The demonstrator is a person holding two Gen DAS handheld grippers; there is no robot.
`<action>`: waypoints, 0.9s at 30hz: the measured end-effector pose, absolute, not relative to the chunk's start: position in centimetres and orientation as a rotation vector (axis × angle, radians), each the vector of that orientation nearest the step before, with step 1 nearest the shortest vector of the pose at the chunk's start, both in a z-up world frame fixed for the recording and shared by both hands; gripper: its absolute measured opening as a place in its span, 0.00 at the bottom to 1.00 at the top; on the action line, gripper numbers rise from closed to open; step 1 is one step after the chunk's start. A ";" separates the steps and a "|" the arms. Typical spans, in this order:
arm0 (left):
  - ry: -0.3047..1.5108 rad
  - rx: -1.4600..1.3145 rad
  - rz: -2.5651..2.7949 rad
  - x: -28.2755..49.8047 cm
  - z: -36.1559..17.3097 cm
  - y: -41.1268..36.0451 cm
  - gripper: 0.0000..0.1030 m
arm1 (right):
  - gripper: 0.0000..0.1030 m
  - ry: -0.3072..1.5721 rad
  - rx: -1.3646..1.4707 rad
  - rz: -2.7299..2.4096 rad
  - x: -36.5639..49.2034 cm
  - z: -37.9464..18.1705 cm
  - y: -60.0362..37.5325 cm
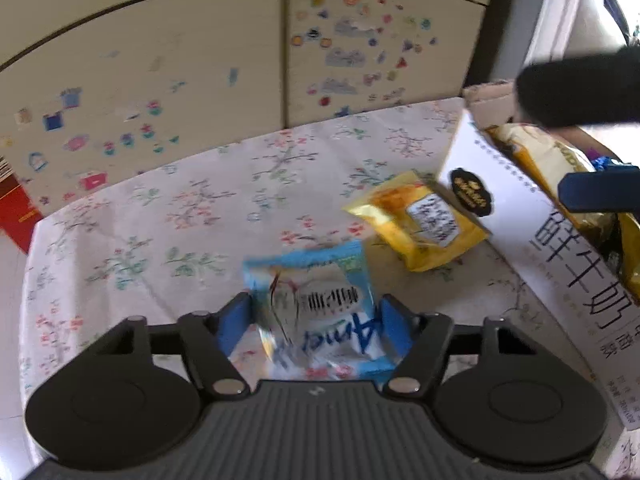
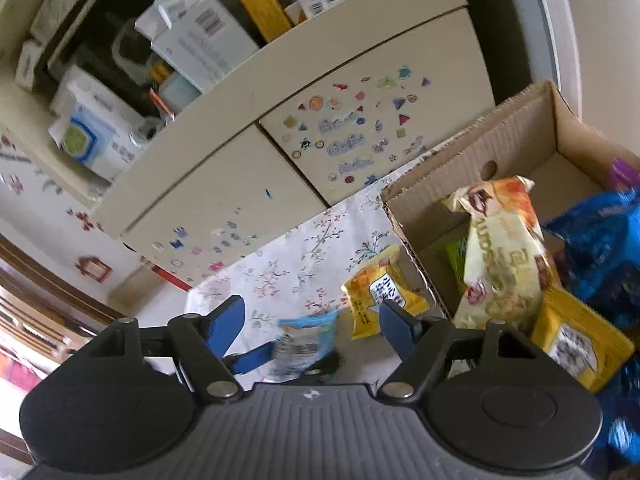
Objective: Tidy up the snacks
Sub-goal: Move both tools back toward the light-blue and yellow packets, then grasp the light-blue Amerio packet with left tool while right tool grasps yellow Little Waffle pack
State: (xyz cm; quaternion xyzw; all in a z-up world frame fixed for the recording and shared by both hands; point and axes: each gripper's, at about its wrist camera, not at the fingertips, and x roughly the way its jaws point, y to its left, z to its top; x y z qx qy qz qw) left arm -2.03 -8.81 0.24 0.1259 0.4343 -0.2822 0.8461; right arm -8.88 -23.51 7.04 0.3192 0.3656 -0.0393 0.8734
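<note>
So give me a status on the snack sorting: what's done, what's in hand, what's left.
Done: several packets already sit in the cardboard box, among them a cream packet and a yellow one.
In hand: the left gripper has its pads against the light blue packet on the tablecloth.
Left: a yellow packet lies outside beside the box. The right gripper is open, holding nothing.

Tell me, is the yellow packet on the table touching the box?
Touching. In the left wrist view the yellow packet has its upper right edge tucked against the white side of the box, with no cloth between.
</note>
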 end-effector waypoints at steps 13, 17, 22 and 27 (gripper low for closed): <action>0.955 0.133 -0.439 0.5 0.5 -2.5 0.58 | 0.71 0.819 0.331 -0.142 -4.5 4.2 -19.2; 0.965 0.121 -0.441 0.6 0.5 -2.1 0.58 | 0.71 0.835 0.281 -0.164 -3.4 3.2 -18.9; 0.963 0.125 -0.439 0.4 0.4 -2.1 0.58 | 0.69 0.862 0.276 -0.173 -2.2 1.7 -18.7; 0.962 0.130 -0.434 0.3 0.4 -2.4 0.61 | 0.71 0.873 0.290 -0.155 -1.8 0.7 -18.6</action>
